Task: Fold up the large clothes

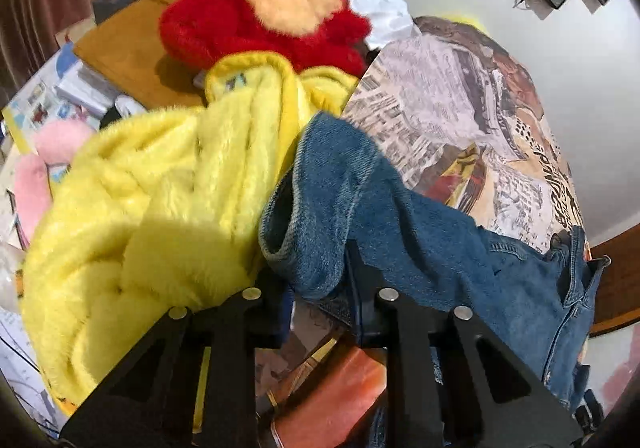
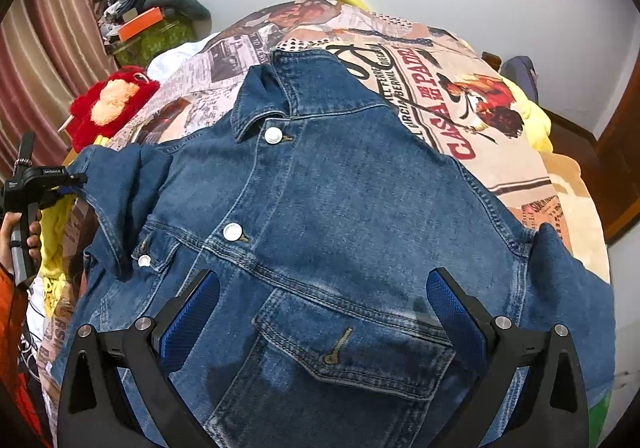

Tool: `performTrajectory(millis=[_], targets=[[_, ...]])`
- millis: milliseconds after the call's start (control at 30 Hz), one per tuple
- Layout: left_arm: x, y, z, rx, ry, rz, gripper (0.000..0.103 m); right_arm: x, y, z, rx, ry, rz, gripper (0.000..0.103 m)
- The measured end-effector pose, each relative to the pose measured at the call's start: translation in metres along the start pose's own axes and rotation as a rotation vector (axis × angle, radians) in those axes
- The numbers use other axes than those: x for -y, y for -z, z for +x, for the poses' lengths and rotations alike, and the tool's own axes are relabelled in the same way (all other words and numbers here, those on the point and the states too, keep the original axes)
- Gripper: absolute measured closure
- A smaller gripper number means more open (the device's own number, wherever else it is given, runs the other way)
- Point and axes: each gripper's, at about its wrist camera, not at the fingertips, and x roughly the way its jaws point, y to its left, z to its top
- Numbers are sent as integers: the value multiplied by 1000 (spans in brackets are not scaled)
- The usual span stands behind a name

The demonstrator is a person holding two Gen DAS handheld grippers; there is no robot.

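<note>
A blue denim jacket (image 2: 340,200) lies front up, buttoned, on a bed with a printed cover (image 2: 440,96). My right gripper (image 2: 320,288) hovers open over its lower chest, blue pads (image 2: 192,312) wide apart and nothing between them. In the right wrist view, my left gripper (image 2: 74,180) is at the far left, at the end of the jacket's sleeve (image 2: 120,176), with a person's hand (image 2: 20,232) on its handle. Up close, the left gripper (image 1: 316,284) has narrow jaws pinching the sleeve cuff (image 1: 340,200), which drapes over and hides the fingertips.
A fluffy yellow blanket (image 1: 140,188) and a red plush toy (image 1: 260,8) lie just left of the sleeve. Books and boxes (image 1: 60,96) crowd the far left. A cluttered pile (image 2: 148,20) stands by the curtain; a wooden door (image 2: 624,168) is at the right.
</note>
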Motion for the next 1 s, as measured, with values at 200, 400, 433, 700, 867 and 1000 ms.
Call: performTrajectory(millis=[200,400,433,700,867,1000], targets=[[42,11,-42,122,-66,165,83,9,0,-9,11,6,17,0],[118,20,-108,282,-53,379,83,15,1,-28,49,7,15,0],[132,23,-119,306,-33,410,83,16,2,-32,56,8,14,0],[248,66,-176,372,204,618,84,37,9,-67,123,21,34,0],[307,106,-169,319,315,724,84,61,18,-86,146,55,58,0],[346,146,-141,204,378,796,84,83,27,-99,156,79,93,0]])
